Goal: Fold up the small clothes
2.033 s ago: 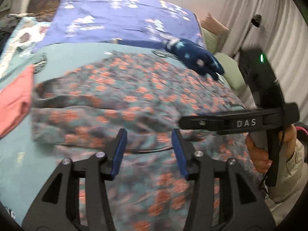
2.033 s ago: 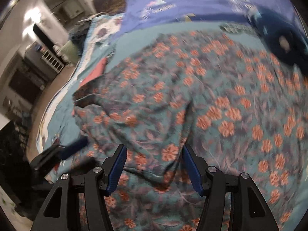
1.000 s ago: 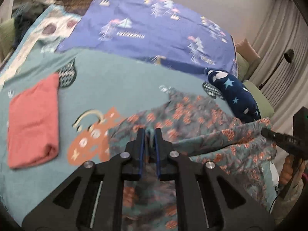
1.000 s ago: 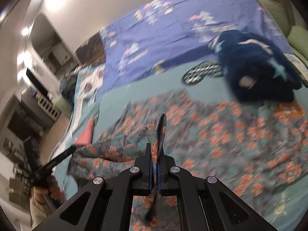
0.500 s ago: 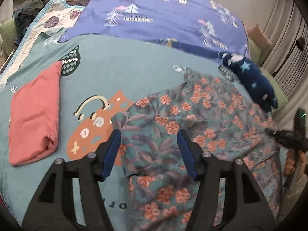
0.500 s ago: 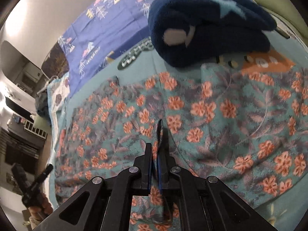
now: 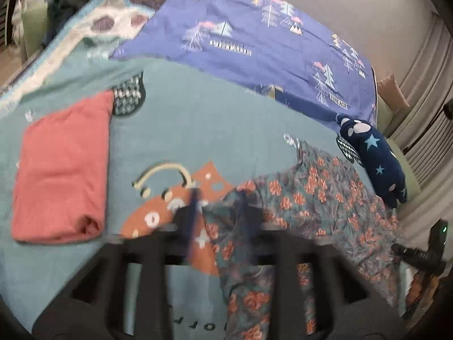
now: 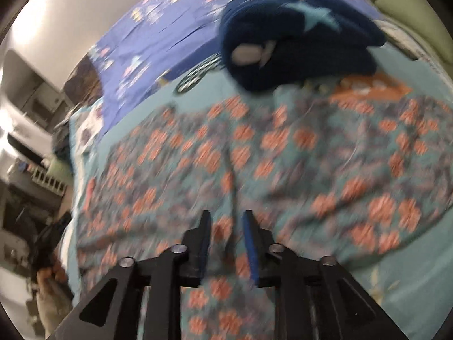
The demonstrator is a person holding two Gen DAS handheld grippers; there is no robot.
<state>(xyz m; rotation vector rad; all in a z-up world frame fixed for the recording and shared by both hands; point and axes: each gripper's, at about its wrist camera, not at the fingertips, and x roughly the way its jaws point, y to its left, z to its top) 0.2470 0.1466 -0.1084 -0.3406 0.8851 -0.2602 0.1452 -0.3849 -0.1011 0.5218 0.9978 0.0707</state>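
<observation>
A teal garment with orange flowers lies spread on the bed, also filling the right wrist view. My left gripper is open, blurred, over the garment's left edge, holding nothing. My right gripper is open a little above the garment's near part, with cloth between the jaws but not clamped. The right gripper also shows at the far right of the left wrist view.
A folded pink garment lies at the left. A dark blue star-print bundle sits at the right, also in the right wrist view. A purple sheet covers the far bed. Green pillows lie beyond.
My right gripper has opened and let go of the floral garment. My left gripper was shut on the cloth a second ago and now stays open, shifted left over the garment's edge.
</observation>
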